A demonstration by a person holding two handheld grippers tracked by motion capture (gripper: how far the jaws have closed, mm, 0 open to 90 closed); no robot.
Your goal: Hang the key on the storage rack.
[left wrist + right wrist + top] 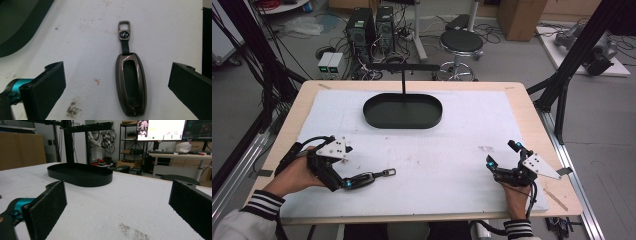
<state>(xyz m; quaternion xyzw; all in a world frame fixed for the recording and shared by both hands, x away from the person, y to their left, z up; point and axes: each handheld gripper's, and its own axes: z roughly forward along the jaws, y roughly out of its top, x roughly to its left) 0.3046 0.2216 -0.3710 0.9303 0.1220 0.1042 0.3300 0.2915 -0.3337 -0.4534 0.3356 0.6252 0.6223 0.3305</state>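
A dark glossy key fob (131, 87) with a short strap and a metal loop (124, 25) lies flat on the white mat (155, 32). My left gripper (117, 68) hovers over it, open, with one jaw on either side of the fob and neither touching it. In the high view the key fob (374, 176) sits at the front left, with the left gripper (353, 181) at its near end. My right gripper (502, 153) rests at the front right, open and holding nothing; in its own view the right gripper (117, 187) faces across bare mat.
A black oval tray (368, 107) with an upright T-shaped stand (403, 80) sits at the back middle of the mat; the tray (80, 178) lies far ahead of the right gripper. The wooden table edge (557, 150) runs just right of it.
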